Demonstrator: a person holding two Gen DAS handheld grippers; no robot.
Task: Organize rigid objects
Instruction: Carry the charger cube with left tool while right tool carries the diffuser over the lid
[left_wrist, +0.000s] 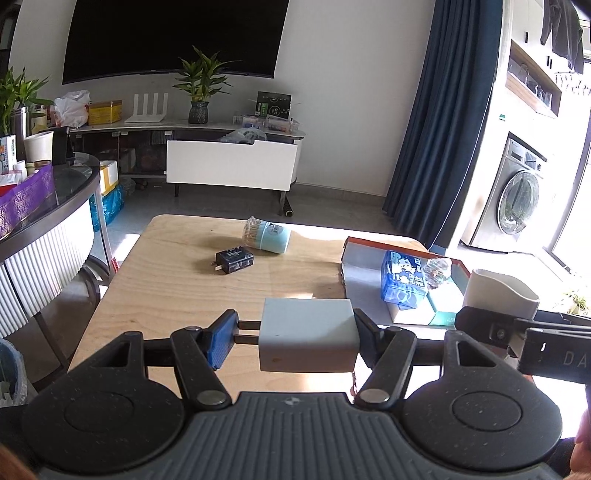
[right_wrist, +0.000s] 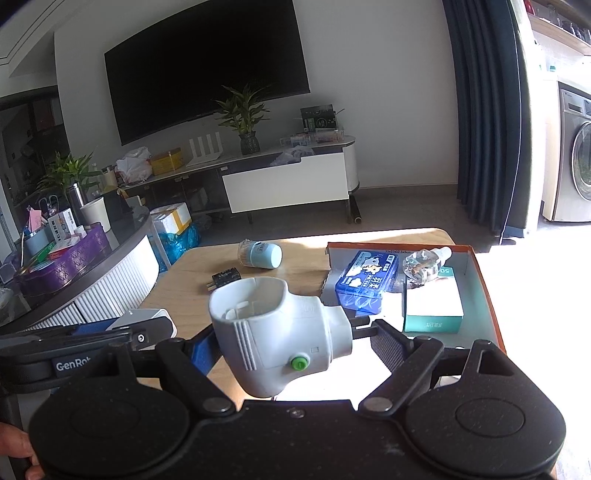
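My left gripper (left_wrist: 295, 338) is shut on a white charger block (left_wrist: 308, 339), prongs pointing left, held above the wooden table (left_wrist: 166, 288). My right gripper (right_wrist: 291, 338) is shut on a white plug-in device with a green button (right_wrist: 280, 332), held just left of the orange-rimmed box lid tray (right_wrist: 487, 295). That tray holds a blue case (right_wrist: 365, 282), a clear bottle (right_wrist: 424, 264) and a white-and-teal box (right_wrist: 432, 306). A black charger (left_wrist: 233, 260) and a light blue toothpick jar (left_wrist: 267, 234) lie on the table further off.
The tray (left_wrist: 364, 273) sits at the table's right. A round glass-topped side table (left_wrist: 55, 199) with clutter stands to the left. A TV stand (left_wrist: 229, 162) is behind, a washing machine (left_wrist: 517, 199) at right.
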